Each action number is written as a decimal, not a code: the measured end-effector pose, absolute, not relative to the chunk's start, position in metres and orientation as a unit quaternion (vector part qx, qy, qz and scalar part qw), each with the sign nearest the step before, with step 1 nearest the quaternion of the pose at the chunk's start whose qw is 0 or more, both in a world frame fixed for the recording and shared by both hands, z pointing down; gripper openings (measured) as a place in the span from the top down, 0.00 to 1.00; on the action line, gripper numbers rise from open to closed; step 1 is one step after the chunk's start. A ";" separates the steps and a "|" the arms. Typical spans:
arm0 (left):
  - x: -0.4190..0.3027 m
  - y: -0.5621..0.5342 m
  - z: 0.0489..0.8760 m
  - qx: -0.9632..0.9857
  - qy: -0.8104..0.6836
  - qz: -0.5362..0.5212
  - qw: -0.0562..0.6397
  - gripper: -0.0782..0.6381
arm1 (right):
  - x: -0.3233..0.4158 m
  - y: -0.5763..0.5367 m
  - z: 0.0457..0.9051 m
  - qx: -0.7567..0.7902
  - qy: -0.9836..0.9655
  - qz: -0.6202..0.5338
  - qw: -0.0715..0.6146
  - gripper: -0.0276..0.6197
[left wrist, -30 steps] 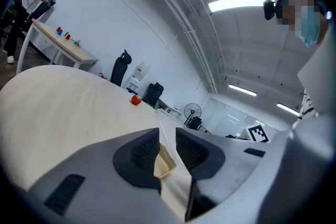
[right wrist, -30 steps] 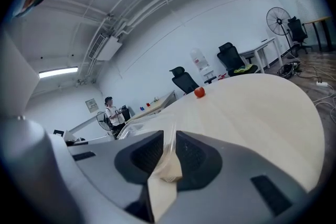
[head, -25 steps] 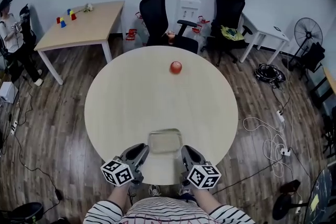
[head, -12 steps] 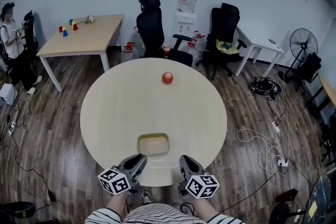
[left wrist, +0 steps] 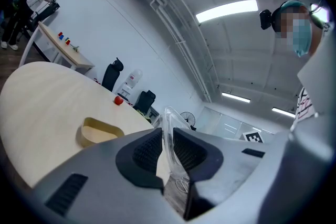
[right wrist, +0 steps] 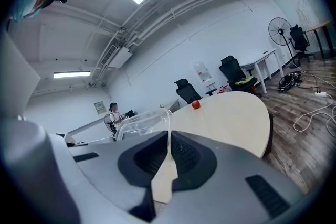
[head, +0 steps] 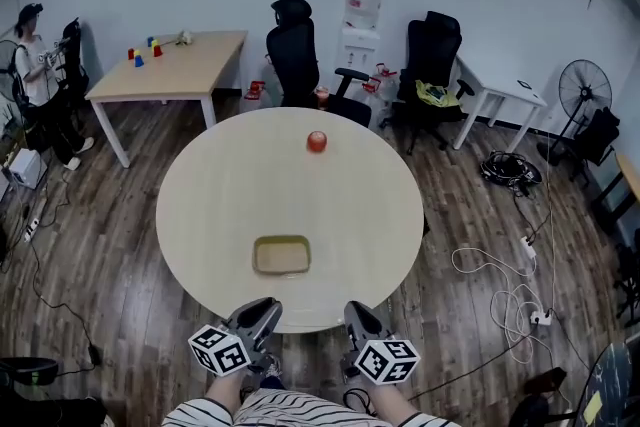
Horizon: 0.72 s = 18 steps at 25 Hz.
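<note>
Both grippers hold one clear plastic lid by opposite edges, just off the near edge of the round table (head: 220,185). My left gripper (left wrist: 164,136) is shut on the lid (left wrist: 169,119), which rises thin and see-through between its pads. My right gripper (right wrist: 169,147) is shut on the lid's other edge (right wrist: 139,122). In the head view the left gripper (head: 262,315) and right gripper (head: 355,317) sit side by side at the bottom; the lid hardly shows there. A tan open tray (head: 281,255) lies on the table in front of them. A red apple (head: 317,141) rests at the far side.
Two black office chairs (head: 296,45) and a water dispenser (head: 363,0) stand behind the table. A wooden desk (head: 180,65) with small coloured cups is at the back left, with a person (head: 40,65) beside it. A fan (head: 580,85) and floor cables (head: 500,245) are at the right.
Both grippers drew back off the table edge with the clear lid between them. The tan tray, earlier between the jaws, now lies uncovered on the table.
</note>
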<state>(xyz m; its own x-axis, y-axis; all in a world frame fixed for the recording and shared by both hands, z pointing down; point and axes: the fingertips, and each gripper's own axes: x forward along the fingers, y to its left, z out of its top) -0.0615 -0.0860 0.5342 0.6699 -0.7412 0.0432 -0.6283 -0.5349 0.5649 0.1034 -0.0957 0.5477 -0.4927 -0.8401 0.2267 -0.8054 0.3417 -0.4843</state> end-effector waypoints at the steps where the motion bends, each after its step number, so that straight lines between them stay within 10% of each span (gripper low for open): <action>1: -0.059 -0.078 0.534 0.869 -0.395 -0.102 0.279 0.77 | 0.105 -0.089 0.548 -0.501 0.820 -0.277 0.032 0.90; 18: -0.029 0.009 0.544 0.856 -0.420 -0.105 0.282 0.78 | 0.133 -0.015 0.560 -0.470 0.836 -0.281 0.015 0.90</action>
